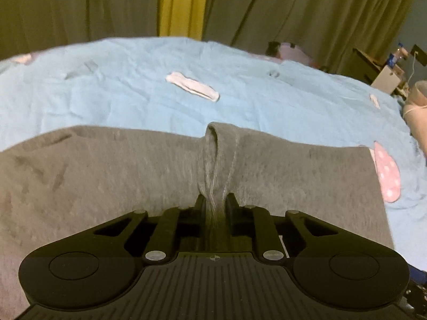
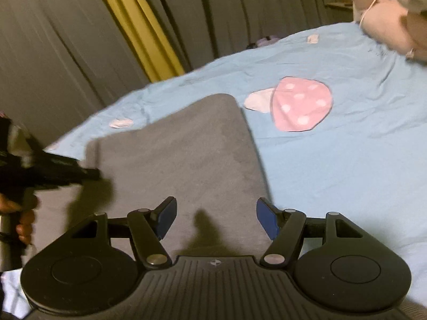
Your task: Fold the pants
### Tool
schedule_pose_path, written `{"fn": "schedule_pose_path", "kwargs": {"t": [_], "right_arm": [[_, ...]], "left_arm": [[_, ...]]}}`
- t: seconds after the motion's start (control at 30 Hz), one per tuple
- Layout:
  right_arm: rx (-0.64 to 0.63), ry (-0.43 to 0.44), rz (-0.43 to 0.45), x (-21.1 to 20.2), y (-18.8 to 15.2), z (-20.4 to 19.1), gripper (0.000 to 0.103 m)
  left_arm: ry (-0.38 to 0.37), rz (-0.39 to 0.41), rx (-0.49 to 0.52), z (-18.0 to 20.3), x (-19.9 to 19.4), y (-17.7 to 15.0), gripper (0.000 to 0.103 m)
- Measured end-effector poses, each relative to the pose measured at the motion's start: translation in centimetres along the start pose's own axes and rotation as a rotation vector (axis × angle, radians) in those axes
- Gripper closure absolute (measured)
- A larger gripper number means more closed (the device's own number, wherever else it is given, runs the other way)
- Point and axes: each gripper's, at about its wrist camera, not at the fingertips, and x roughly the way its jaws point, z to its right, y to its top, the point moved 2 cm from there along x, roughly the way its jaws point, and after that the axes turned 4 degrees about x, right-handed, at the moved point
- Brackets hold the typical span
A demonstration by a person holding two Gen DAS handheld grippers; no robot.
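Grey pants lie spread on a light blue bed sheet. My left gripper is shut on a pinched-up ridge of the grey fabric. In the right wrist view the pants lie flat as a folded grey panel. My right gripper is open and empty just above the near part of the panel, its blue pads apart. The left gripper also shows in the right wrist view at the panel's left edge, held by a hand.
The sheet has a pink dotted mushroom print beside the pants and white patches. Grey and yellow curtains hang behind the bed. A pale plush toy lies at the far right. Furniture stands beyond.
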Motion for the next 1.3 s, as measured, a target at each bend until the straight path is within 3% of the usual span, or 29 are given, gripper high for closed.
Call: {"fn": "schedule_pose_path", "kwargs": {"t": [0.1, 0.13, 0.2, 0.33, 0.47, 0.53, 0.67, 0.8, 0.87, 1.0, 1.07, 1.23, 1.3], "right_arm": [[-0.025, -0.066, -0.110, 2.0, -0.2, -0.3, 0.028], [-0.014, -0.067, -0.121, 2.2, -0.2, -0.2, 0.026], [0.007, -0.056, -0.120, 2.2, -0.1, 0.2, 0.024], [-0.007, -0.064, -0.121, 2.3, -0.4, 0.0, 0.019], [-0.032, -0.076, -0.119, 2.4, -0.5, -0.5, 0.015], [-0.037, -0.083, -0.119, 2.5, -0.5, -0.6, 0.012], [-0.050, -0.101, -0.115, 2.5, -0.5, -0.8, 0.010], [-0.059, -0.117, -0.116, 2.4, -0.7, -0.9, 0.006], [-0.060, -0.122, -0.116, 2.4, -0.8, -0.9, 0.006], [-0.065, -0.126, -0.112, 2.3, -0.8, -1.0, 0.005], [-0.070, -0.130, -0.110, 2.3, -0.8, -1.0, 0.005], [-0.071, -0.131, -0.111, 2.3, -0.8, -1.0, 0.004], [-0.064, -0.127, -0.115, 2.3, -0.8, -0.9, 0.004]], "left_arm": [[0.038, -0.012, 0.031, 0.4, 1.1, -0.8, 0.080], [0.052, -0.005, 0.040, 0.7, 0.6, -0.9, 0.074], [0.062, -0.007, 0.055, 0.9, -0.6, -1.1, 0.071], [0.011, -0.030, 0.093, 0.7, -3.4, -3.1, 0.062], [0.041, -0.066, 0.138, 0.3, -4.1, -6.1, 0.042], [0.040, -0.054, 0.118, -0.3, -4.0, -6.7, 0.041], [0.019, -0.051, 0.068, -0.6, -4.2, -6.6, 0.052], [0.016, -0.036, 0.103, 0.1, -4.6, -7.0, 0.066], [-0.004, -0.030, 0.114, 0.4, -4.7, -7.1, 0.078], [0.005, -0.019, 0.142, 0.8, -4.8, -7.3, 0.083], [0.020, -0.008, 0.154, 0.9, -4.9, -7.3, 0.091], [0.009, 0.002, 0.133, 0.7, -5.1, -7.4, 0.092], [-0.019, -0.010, 0.079, -0.1, -5.1, -7.3, 0.091]]}}
